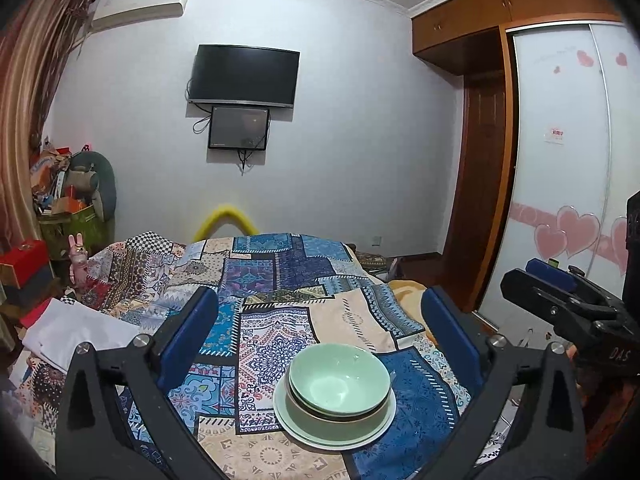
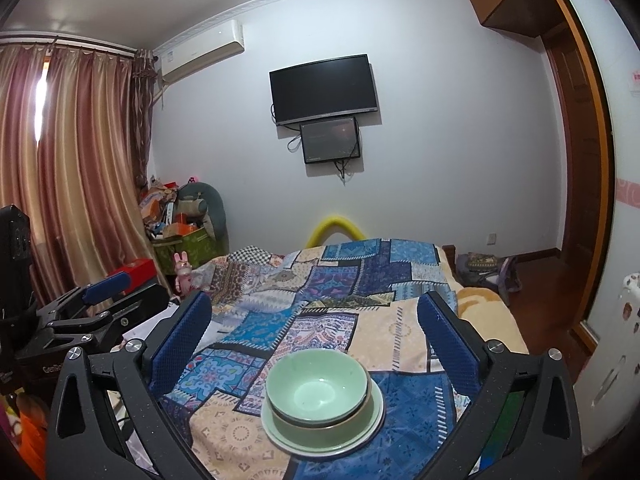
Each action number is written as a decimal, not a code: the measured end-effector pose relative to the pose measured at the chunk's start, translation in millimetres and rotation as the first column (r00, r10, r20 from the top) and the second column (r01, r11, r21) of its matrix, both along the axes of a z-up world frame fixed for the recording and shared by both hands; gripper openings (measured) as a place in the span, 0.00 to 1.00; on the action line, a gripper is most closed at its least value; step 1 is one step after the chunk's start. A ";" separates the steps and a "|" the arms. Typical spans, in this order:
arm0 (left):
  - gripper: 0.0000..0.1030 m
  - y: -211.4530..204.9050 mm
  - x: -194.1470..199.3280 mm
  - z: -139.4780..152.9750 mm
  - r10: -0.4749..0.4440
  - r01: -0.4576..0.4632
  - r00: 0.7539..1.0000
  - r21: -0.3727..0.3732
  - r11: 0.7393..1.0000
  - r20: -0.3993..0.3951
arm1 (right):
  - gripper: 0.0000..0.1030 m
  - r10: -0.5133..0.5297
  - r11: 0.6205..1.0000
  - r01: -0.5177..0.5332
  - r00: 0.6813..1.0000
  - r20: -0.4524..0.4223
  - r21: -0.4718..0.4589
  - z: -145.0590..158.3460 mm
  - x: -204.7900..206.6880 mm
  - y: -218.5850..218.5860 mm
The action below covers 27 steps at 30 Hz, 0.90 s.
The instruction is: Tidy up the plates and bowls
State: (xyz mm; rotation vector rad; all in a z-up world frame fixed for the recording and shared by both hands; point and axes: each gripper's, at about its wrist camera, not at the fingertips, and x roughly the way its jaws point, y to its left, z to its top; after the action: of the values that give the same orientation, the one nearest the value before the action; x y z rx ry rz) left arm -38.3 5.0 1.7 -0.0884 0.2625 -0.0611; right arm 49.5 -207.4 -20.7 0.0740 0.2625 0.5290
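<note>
Plainly, both the left tool (image 1: 320, 332) and "DAS"-marked right tool (image 2: 314, 330) stand spread above stacked bowls (image 1: 339, 380).

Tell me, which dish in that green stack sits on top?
The pale green bowl sits on top, empty and upright. It nests inside a darker green bowl, and both rest on the flat pale plates at the bottom, on the patchwork bedspread.
</note>
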 end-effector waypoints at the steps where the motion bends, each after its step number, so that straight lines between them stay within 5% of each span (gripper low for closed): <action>1: 1.00 -0.1 0.0 -0.2 -0.001 0.001 1.000 0.000 1.000 0.000 | 1.00 0.000 1.000 0.000 1.000 -0.003 -0.001 -0.1 0.3 -0.2; 27: 1.00 -4.6 2.6 -6.3 -0.009 0.009 1.000 0.020 1.000 -0.004 | 1.00 0.000 1.000 0.000 1.000 -0.019 0.003 -0.5 1.6 -0.8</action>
State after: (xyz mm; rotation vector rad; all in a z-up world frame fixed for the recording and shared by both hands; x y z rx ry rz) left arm -35.7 0.4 -4.7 -0.0678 0.2675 -0.0677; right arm 51.2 -208.2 -21.3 0.0820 0.2801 0.5292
